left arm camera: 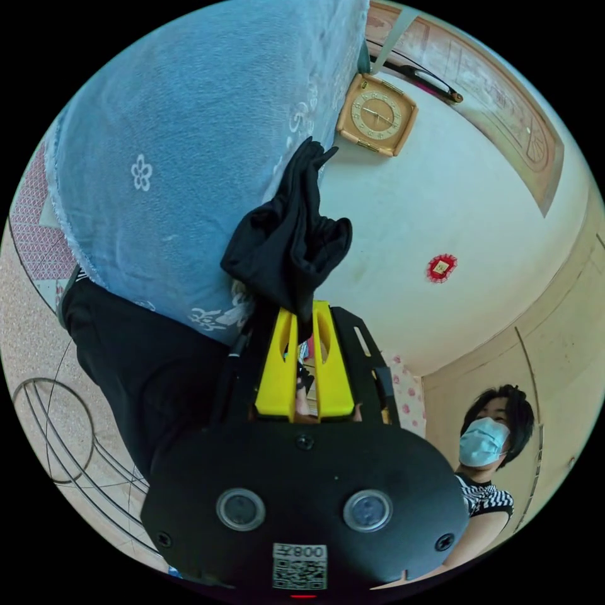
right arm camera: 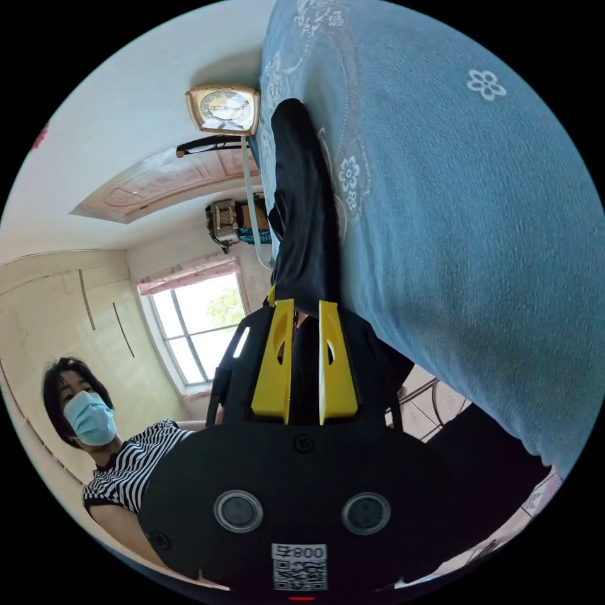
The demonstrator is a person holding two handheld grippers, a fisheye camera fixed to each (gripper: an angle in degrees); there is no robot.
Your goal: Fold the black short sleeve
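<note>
A square gold clock [left arm camera: 377, 115] sits by the edge of the blue flowered cloth [left arm camera: 189, 145], and a person in a striped top [right arm camera: 129, 466] stands close behind the tools. The left gripper [left arm camera: 305, 310] pinches a bunched wad of the black short sleeve [left arm camera: 291, 242] against that cloth. The right gripper [right arm camera: 301, 307] clamps a long black strip [right arm camera: 302, 208] of it. More black fabric [left arm camera: 138, 372] trails off behind the housing, its shape hard to make out.

A blue flowered cloth [left arm camera: 189, 157] fills the upper left; a gold-framed clock [left arm camera: 377, 115] hangs at upper centre; a person [left arm camera: 488, 454] stands lower right.
</note>
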